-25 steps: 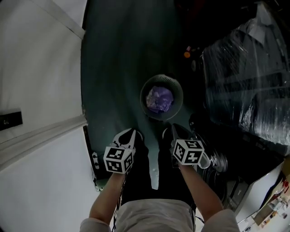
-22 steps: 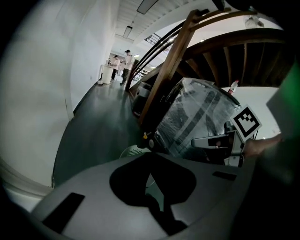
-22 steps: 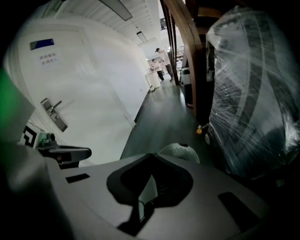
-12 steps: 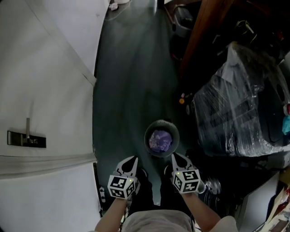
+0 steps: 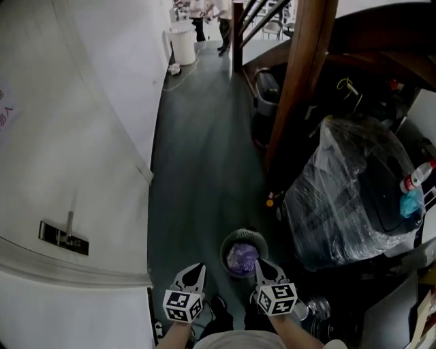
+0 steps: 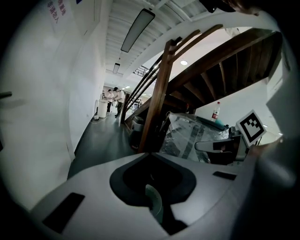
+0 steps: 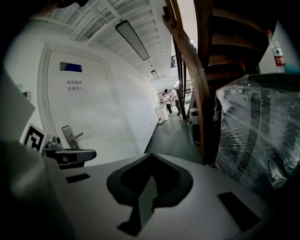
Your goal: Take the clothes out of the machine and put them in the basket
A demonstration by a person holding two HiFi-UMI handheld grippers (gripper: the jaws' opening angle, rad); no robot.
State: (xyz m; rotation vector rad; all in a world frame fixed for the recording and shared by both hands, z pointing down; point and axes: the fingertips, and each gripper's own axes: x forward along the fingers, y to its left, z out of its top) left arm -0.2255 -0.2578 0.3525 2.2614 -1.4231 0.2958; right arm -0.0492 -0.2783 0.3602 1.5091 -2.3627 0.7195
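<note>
A round dark basket point(image 5: 229, 243) stands on the dark floor with a purple garment point(image 5: 242, 259) inside it. In the head view my left gripper point(image 5: 197, 268) and right gripper point(image 5: 259, 263) hang side by side near the bottom edge, just on the near side of the basket and well above it. Both are shut with nothing between the jaws. The left gripper view shows its jaws point(image 6: 151, 155) meeting at the tip, pointing down a corridor. The right gripper point(image 7: 151, 155) looks the same way, also empty. No washing machine is identifiable.
A white door with a lever handle point(image 5: 65, 235) is on the left. A plastic-wrapped bulk point(image 5: 340, 204) and a wooden stair post point(image 5: 294, 88) stand on the right. A white bin point(image 5: 182, 42) and people point(image 5: 210, 8) are far down the corridor.
Both grippers and the head camera have risen. The basket now looks smaller and lower in the picture, and much more of the corridor shows. Jaws stay shut.
</note>
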